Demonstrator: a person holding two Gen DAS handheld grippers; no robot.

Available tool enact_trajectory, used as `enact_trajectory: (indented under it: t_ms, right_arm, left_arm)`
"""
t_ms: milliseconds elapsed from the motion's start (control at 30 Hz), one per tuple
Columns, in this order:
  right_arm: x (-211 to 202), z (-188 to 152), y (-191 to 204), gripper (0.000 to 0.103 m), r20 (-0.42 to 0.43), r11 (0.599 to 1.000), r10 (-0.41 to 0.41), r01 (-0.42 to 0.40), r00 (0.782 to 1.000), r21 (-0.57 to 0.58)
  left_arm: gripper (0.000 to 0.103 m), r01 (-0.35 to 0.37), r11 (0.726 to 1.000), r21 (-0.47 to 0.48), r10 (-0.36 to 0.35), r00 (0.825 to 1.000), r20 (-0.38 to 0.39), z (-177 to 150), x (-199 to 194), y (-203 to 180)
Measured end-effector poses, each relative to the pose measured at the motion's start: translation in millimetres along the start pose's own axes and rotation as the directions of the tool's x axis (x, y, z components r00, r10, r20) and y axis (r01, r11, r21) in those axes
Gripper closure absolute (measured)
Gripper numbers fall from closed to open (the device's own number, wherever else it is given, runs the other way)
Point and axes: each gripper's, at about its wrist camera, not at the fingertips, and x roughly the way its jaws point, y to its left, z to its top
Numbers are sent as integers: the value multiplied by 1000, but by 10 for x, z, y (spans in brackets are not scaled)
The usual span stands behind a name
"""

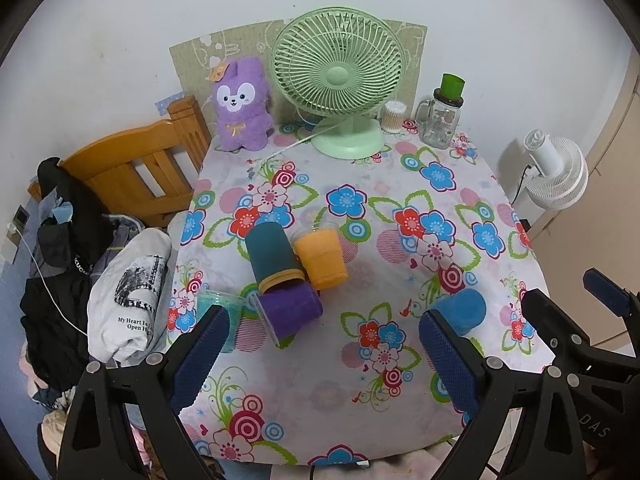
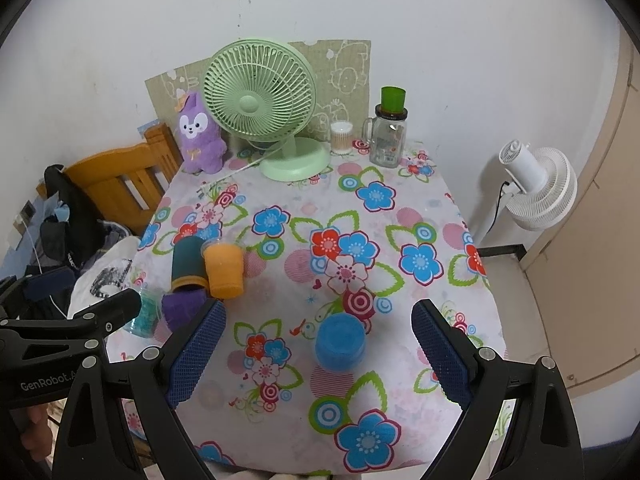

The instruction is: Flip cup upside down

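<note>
A blue cup (image 2: 340, 341) stands upside down on the floral tablecloth, between my right gripper's open fingers and a little ahead of them; it also shows in the left wrist view (image 1: 464, 312). At the left lie a purple cup (image 1: 290, 312), a dark teal cup (image 1: 272, 254) and an orange cup (image 1: 322, 258), all tipped on their sides, with a light teal cup (image 1: 218, 308) beside them. My left gripper (image 1: 320, 350) is open and empty, just short of the purple cup. My right gripper (image 2: 318, 354) is open and empty.
A green desk fan (image 1: 340, 80), a purple plush toy (image 1: 242, 106), a cotton-swab jar (image 1: 394, 116) and a glass mug jar (image 1: 442, 118) stand at the table's back. A wooden chair (image 1: 136, 168) with clothes is at the left. A white fan (image 2: 536, 188) stands on the right.
</note>
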Motion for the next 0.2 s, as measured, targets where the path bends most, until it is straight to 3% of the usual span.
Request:
enact_trajectory:
  t_ms: [200]
  right_arm:
    - [63, 12, -15, 7, -18, 1000, -6, 6, 1000, 3]
  left_arm:
    - [6, 5, 1000, 6, -4, 1000, -23, 22, 91, -3]
